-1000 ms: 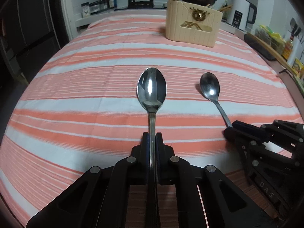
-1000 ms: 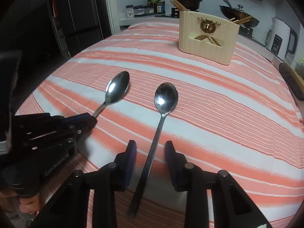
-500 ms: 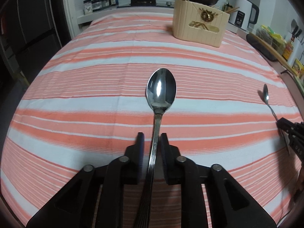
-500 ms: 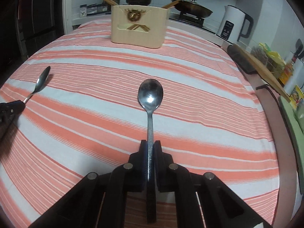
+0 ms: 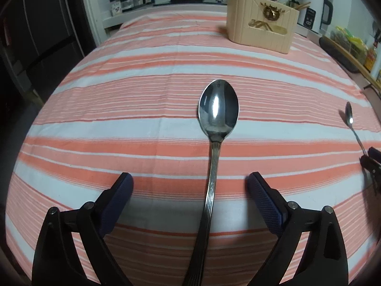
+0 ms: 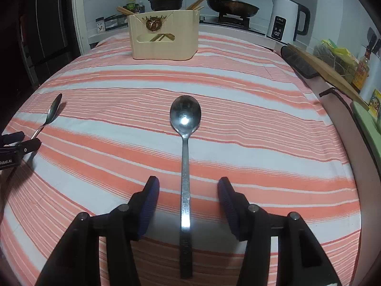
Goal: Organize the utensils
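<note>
Orange-and-white striped cloth covers the table [image 5: 142, 124], and on it we see two metal spoons lying flat, bowls pointing toward the far end. In the left wrist view, the ridged-handled spoon [image 5: 215, 143] lies between the fingers of our left claw [image 5: 189, 186], whose jaws are opening and stand wide, the blue pads clear of the handle on both sides. In the right wrist view, the plain-handled spoon [image 6: 185, 157] lies between the fingers of our right claw [image 6: 188, 190], whose jaws are also opening, with a gap showing between each pad and the handle. Neither spoon is gripped; both rest on the cloth. Each spoon shows small at the edge of the other view, well apart from its neighbour. At the far end of the table stands the cream utensil holder [image 6: 164, 38], with wooden chopsticks [image 6: 123, 11] poking out of its top. Behind it, a white kettle [image 6: 285, 21] stands to the right.
</note>
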`<state>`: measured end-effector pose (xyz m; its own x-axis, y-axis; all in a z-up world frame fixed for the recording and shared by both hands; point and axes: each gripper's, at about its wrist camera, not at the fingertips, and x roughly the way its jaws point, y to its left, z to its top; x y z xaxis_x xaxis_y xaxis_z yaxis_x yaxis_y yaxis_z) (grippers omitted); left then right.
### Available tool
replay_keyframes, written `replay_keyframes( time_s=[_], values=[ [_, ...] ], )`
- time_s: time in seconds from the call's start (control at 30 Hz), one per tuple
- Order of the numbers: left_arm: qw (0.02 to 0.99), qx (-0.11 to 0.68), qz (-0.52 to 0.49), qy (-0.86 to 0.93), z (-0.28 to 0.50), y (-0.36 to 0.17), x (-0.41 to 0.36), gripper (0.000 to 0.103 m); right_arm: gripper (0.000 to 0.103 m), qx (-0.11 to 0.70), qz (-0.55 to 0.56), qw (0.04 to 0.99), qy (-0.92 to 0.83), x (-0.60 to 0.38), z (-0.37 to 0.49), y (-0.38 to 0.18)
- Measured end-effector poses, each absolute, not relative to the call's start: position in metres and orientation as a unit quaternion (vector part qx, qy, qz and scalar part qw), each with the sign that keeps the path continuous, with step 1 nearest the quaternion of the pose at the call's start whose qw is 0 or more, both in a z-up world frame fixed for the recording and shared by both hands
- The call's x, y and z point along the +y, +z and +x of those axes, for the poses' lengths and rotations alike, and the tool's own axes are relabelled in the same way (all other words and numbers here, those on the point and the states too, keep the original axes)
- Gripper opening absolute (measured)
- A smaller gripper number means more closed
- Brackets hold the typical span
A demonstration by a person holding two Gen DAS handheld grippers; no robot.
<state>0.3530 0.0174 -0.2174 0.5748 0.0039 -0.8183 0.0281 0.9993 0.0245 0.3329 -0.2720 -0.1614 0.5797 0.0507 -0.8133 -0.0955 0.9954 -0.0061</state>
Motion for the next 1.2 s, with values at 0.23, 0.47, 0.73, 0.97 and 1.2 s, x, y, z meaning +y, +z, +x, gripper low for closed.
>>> replay_keyframes(
  time_s=[0.23, 0.47, 0.73, 0.97, 1.2],
  values=[
    [0.885, 0.464, 0.015, -0.005, 0.355, -0.219, 0.019, 0.102, 0.054, 0.458, -0.021, 0.888, 0.042, -0.272, 0.334, -0.162],
    [0.884, 0.466, 0.019, -0.016, 0.357, -0.219, 0.019, 0.102, 0.054, 0.467, -0.028, 0.882, 0.055, -0.273, 0.338, -0.161],
    [0.877, 0.476, 0.041, -0.059, 0.363, -0.218, 0.020, 0.102, 0.057, 0.479, -0.033, 0.875, 0.068, -0.274, 0.348, -0.161],
    [0.860, 0.502, 0.045, -0.076, 0.387, -0.214, 0.021, 0.102, 0.059, 0.486, -0.040, 0.870, 0.072, -0.263, 0.374, -0.162],
    [0.857, 0.506, 0.052, -0.088, 0.413, -0.216, 0.006, 0.102, 0.060, 0.483, -0.033, 0.872, 0.076, -0.256, 0.397, -0.163]
  ],
)
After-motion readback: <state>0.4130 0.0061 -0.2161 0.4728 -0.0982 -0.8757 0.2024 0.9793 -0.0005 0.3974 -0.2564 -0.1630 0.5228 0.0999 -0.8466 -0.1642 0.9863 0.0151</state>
